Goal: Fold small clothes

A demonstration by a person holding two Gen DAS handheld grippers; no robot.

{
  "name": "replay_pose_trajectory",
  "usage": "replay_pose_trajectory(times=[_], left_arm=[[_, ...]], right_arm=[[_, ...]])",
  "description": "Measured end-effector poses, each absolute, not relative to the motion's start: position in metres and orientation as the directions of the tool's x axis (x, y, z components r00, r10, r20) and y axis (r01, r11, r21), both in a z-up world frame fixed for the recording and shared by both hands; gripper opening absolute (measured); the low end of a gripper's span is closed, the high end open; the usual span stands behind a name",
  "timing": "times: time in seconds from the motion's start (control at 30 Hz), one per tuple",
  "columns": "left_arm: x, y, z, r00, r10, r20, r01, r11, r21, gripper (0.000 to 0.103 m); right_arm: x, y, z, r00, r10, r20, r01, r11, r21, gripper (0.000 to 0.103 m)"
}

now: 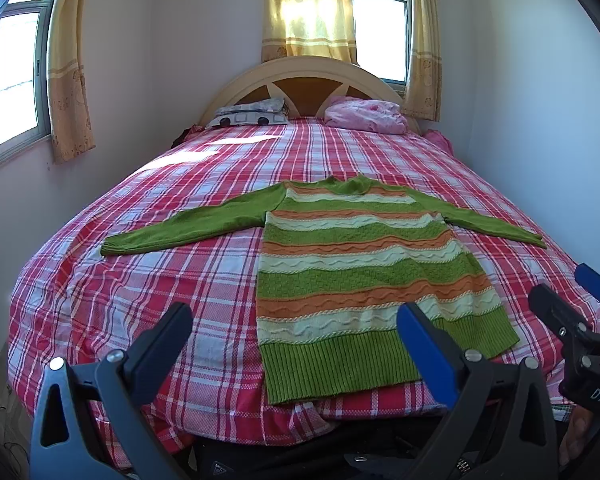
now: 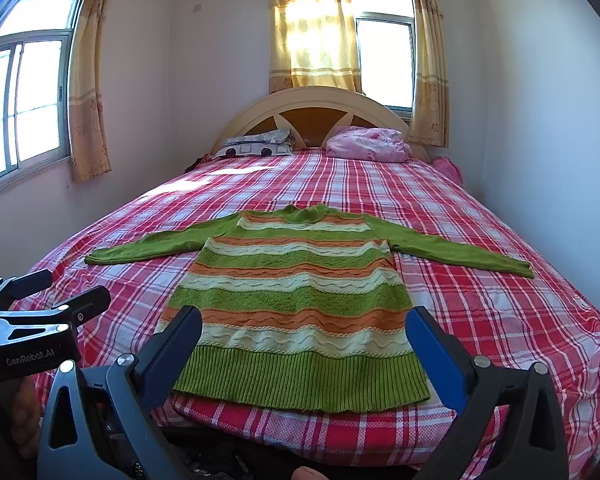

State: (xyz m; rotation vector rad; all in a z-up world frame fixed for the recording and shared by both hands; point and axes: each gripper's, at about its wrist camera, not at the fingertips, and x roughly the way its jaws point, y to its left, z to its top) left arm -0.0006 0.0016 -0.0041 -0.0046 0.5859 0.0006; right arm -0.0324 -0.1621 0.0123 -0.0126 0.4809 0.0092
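Green-striped knit sweater (image 2: 296,300), soft, floppy; best pinched at ribbed hem ahead of wide, empty left gripper (image 1: 294,334) and right gripper (image 2: 304,340).

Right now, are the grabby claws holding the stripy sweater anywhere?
No, nothing is held. The left gripper and right gripper both hang with jaws wide open above the bed, and the striped sweater lies flat, untouched.
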Motion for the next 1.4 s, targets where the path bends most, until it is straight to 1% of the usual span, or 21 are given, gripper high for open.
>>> replay_pose_trajectory(times=[1.4], left_arm=[[0.0026,0.0035,-0.0090,0.819,-0.012,-0.573,-0.015,0.999,-0.042,0.103]], right_arm=[[-0.0314,-0.1603,0.0051,0.881,0.008,-0.472,-0.016,1.000,-0.014,0.102]])
